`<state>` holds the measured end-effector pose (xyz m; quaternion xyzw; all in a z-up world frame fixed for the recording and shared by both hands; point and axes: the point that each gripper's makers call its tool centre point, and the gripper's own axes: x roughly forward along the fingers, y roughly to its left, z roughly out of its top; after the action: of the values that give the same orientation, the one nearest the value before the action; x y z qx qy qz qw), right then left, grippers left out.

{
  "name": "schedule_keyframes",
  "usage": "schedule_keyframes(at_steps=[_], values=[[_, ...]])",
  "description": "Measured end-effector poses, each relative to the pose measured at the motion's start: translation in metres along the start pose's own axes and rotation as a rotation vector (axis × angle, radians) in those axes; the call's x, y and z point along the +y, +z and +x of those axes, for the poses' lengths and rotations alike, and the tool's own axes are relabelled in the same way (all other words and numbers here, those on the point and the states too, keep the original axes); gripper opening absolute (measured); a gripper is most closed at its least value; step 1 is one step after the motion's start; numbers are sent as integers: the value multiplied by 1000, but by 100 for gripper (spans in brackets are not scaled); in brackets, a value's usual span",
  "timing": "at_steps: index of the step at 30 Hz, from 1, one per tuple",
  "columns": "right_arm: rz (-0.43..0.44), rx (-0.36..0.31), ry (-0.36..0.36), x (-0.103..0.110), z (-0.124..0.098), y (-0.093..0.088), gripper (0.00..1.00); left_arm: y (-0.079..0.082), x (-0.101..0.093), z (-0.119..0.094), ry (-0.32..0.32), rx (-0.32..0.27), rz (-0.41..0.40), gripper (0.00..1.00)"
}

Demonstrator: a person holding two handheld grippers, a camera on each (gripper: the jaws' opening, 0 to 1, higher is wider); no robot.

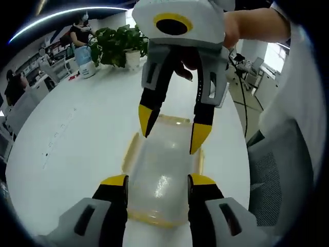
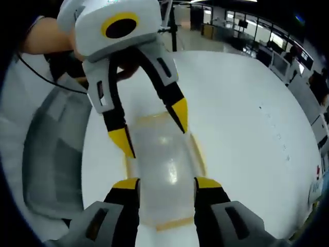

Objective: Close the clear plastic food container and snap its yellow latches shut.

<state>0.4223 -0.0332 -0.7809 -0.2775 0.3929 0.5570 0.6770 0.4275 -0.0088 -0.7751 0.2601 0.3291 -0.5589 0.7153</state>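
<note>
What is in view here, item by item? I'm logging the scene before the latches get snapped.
Food container: one, clear with yellow latches, on the table between both grippers.
Table: one, white, round-edged.
Potted plant: one, green in a white pot, far table edge.
Bottle: one, pale blue, beside the plant.
Chair: one, grey mesh, beside the table.
People: at least two, background desks.
Left gripper: black, grey, yellow tips, open astride the container.
Right gripper: same colours, open at the opposite end.
</note>
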Motion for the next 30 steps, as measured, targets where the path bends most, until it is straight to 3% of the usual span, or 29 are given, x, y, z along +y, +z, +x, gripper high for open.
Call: schedule_keyframes(at_steps=[13,30], values=[[2,-19,-5,-2,2,6,40,9,-1,5,-8,-17,-9,46],[13,-40,-11,-12,2,15,39,6,-11,10,-20,-9,-28,45]])
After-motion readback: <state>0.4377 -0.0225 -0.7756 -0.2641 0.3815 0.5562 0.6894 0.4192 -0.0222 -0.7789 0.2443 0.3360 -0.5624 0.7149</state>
